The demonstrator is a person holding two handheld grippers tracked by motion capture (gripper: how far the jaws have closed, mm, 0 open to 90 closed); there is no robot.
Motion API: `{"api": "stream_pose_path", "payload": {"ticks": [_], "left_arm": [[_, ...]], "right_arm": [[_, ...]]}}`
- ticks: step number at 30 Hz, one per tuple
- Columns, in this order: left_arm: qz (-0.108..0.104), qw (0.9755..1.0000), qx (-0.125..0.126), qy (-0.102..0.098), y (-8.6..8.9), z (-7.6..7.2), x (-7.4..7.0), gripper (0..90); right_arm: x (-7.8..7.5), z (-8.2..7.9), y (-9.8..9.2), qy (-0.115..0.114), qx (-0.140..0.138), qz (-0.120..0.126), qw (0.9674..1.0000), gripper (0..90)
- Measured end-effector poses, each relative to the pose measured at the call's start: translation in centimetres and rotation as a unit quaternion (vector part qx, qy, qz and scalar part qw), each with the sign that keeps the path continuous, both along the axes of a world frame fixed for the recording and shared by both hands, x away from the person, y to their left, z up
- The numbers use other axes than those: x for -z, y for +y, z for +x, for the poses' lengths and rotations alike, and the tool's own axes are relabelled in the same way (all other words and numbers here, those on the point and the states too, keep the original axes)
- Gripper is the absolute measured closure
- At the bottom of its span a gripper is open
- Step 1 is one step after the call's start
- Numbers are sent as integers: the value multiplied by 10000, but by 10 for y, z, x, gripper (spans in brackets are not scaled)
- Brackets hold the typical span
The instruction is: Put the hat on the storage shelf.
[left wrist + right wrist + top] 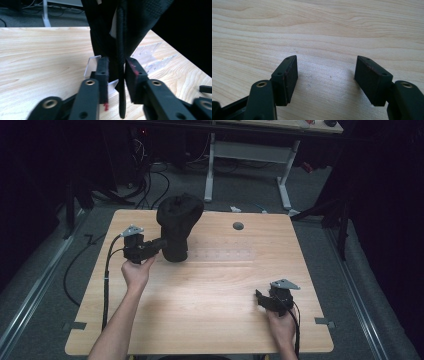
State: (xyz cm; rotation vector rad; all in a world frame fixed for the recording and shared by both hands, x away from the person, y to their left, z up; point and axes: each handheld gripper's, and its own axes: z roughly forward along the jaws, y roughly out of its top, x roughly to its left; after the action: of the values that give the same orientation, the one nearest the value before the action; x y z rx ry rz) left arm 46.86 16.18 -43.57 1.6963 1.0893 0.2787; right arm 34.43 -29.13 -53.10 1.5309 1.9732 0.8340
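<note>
1. High view: a black fabric bag (177, 227) stands upright on the far left part of the wooden table (210, 310), its top bunched and leaning a little to the right. The left gripper (159, 243), held in the person's left hand (136, 270), reaches in from the left and meets the bag's lower left side. The right gripper (259, 297) sits low over the near right part of the table, well apart from the bag, with the right hand (281, 325) behind it. A grey round cap (238, 226) is set in the tabletop beyond the bag, to its right.

2. Left gripper view: the two black jaws are drawn close together around a thick black strap or edge of the bag (121, 50), which runs down between them (a narrow gap remains on each side, so whether the pads press it I cannot tell for sure). A small white tag (92, 65) shows by the left jaw. The bag's dark cloth rises above, and a pale perforated strip (152, 58) lies on the table (37, 57) to the right.

3. Right gripper view: the jaws stand wide apart with nothing between them, just above bare wood grain (324, 30).
</note>
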Motion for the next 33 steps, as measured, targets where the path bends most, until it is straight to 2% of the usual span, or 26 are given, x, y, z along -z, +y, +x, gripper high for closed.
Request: {"api": "stream_pose_path", "payload": {"ticks": [5,7,9,15,22,33], "left_arm": [[132,9999,-95,22,1,-3,-1,543],[271,9996,-114,-36,1,-6,-3,507],[306,9995,-88,-31,1,-8,-5,477],[324,9994,-63,42,8,-16,-7,449],[283,9996,-22,30,16,-29,-9,428],[326,9994,27,103,24,-46,-4,410]], "right_arm": [[0,0,0,0,0,-1,10000,353],[0,0,0,0,0,-1,10000,353],[0,0,0,0,0,0,10000,353],[0,0,0,-2,5,2,10000,353],[0,0,0,-1,5,2,10000,353],[0,0,0,-2,5,3,10000,353]]}}
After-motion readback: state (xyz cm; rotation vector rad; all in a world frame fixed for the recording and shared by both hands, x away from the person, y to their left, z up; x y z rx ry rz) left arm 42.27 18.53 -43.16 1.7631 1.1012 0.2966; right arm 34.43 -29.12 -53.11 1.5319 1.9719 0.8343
